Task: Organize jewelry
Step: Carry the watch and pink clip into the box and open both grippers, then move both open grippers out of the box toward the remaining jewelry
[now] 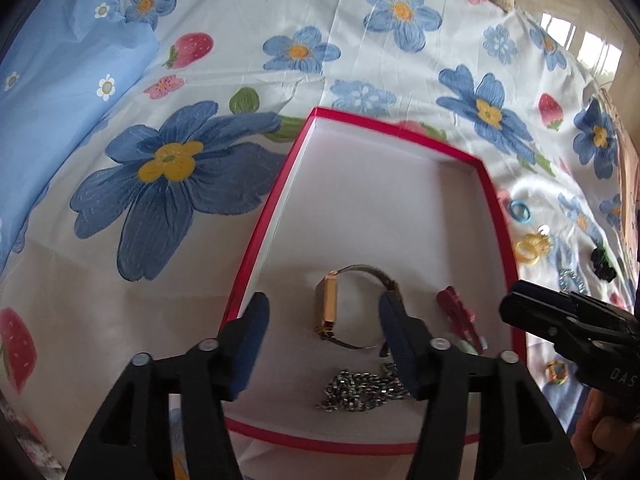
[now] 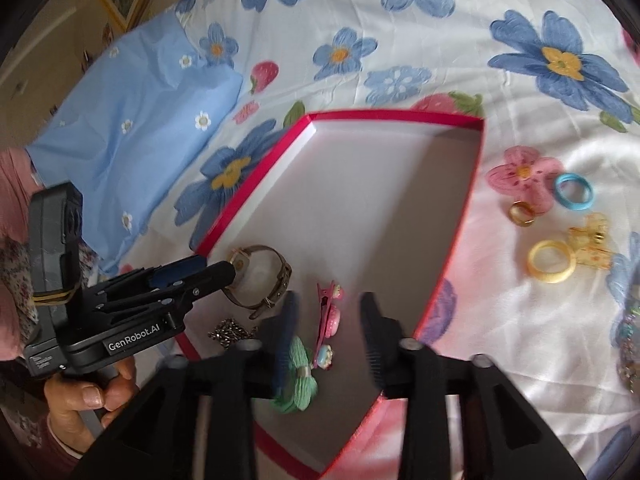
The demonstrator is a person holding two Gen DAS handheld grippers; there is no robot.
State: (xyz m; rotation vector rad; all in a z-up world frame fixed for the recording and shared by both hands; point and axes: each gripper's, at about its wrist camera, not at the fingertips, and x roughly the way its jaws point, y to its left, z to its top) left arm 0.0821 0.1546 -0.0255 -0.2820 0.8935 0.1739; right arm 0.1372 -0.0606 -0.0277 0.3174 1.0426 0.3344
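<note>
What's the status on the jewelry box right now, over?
Left hand-held gripper open over the watch. Right hand-held gripper open above pink hair clip. Both lie in red box. Rings outside. Nothing blocking.

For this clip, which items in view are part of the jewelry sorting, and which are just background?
Part of the job:
- red box
- watch, chain, pink clip, green bow, all in the box
- blue ring, yellow ring, amber ring, yellow claw clip, on the sheet

Background:
- floral sheet
- blue pillow
</note>
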